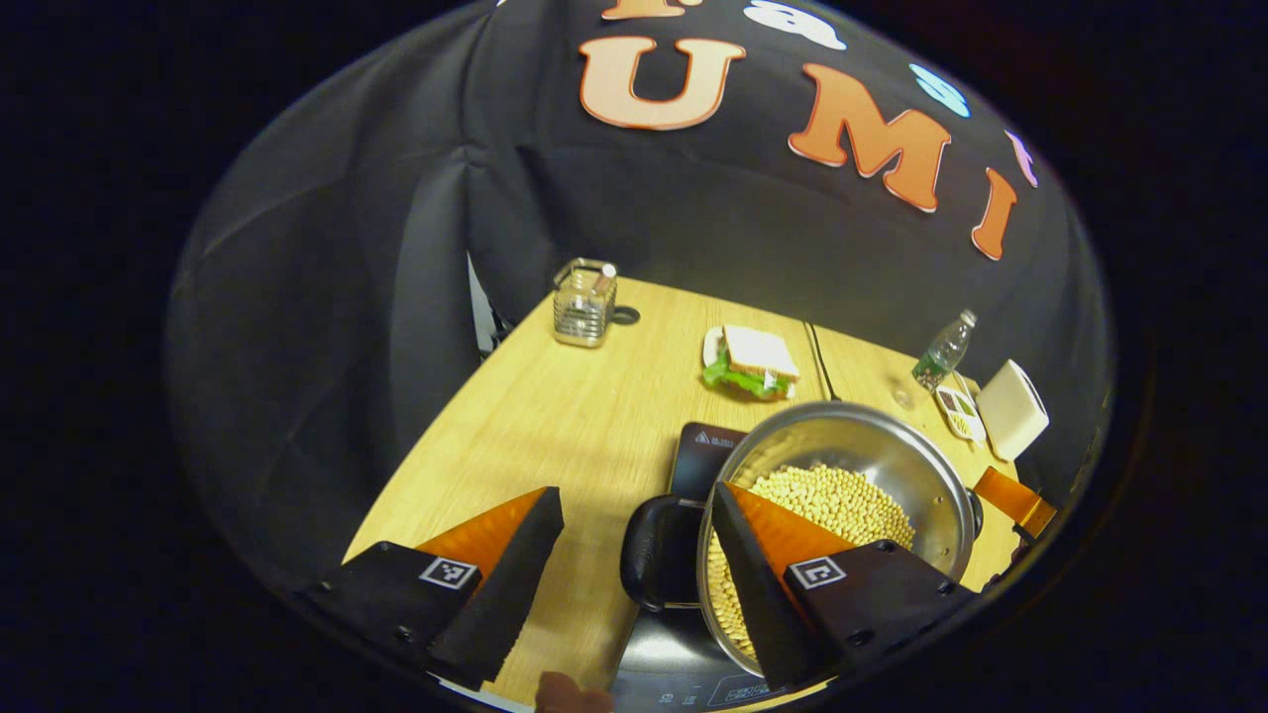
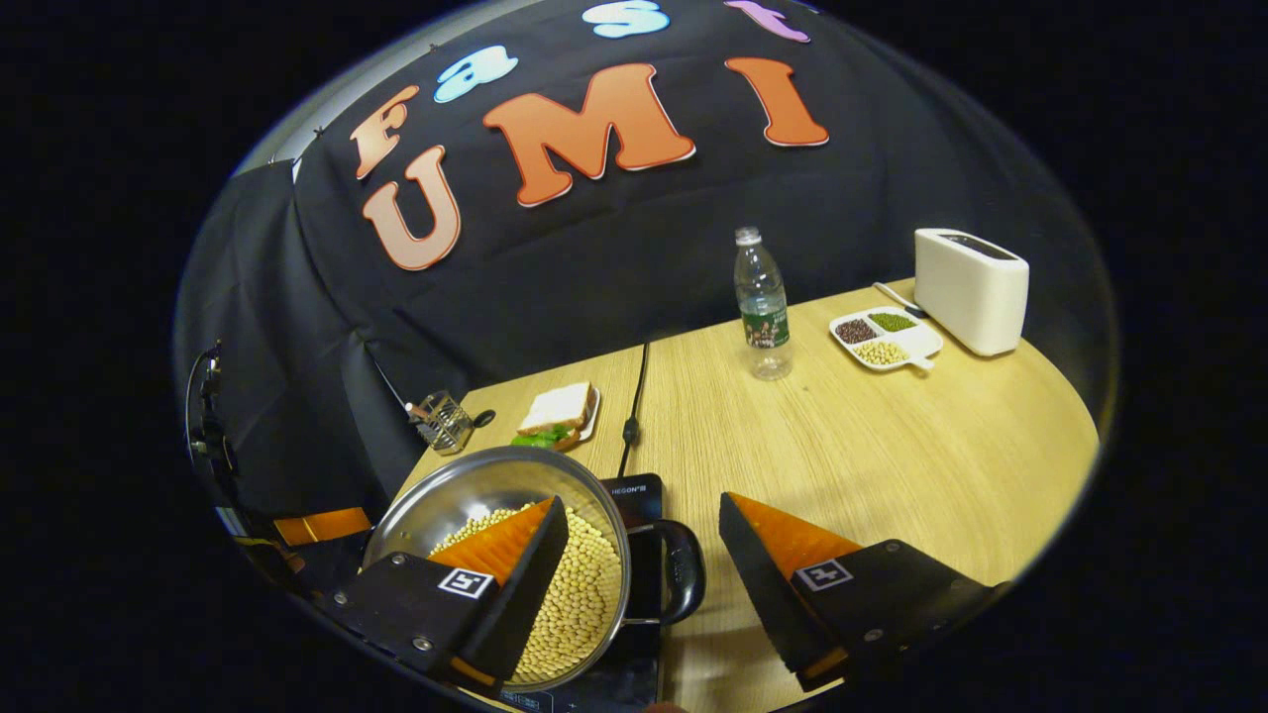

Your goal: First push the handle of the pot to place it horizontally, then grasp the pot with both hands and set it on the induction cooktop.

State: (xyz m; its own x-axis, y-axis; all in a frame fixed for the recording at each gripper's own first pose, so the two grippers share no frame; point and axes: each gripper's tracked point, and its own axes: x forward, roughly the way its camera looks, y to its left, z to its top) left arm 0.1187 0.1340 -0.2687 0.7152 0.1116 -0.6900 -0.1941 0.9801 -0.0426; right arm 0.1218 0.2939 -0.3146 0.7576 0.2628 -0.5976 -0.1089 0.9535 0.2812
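Note:
A steel pot [image 1: 892, 456] full of pale beans [image 1: 842, 500] sits over the black induction cooktop [image 1: 701, 448]. Its black left handle [image 1: 656, 551] lies in the gap of my left gripper [image 1: 634, 495], which is open, one finger over the pot's inside and the other outside. In the right gripper view the pot [image 2: 475, 485] is at lower left on the cooktop [image 2: 636, 489]. Its other black handle [image 2: 682, 572] lies between the spread fingers of my right gripper [image 2: 644, 503], also open. Each view shows the other gripper's orange finger past the pot's far side [image 1: 1010, 497] [image 2: 322, 525].
On the wooden table [image 2: 892, 446] behind the pot are a sandwich on a plate [image 2: 557, 411], a black cable [image 2: 634, 396], a water bottle [image 2: 761, 307], a divided tray of beans [image 2: 882, 339], a white toaster [image 2: 969, 289] and a wire holder [image 1: 584, 302].

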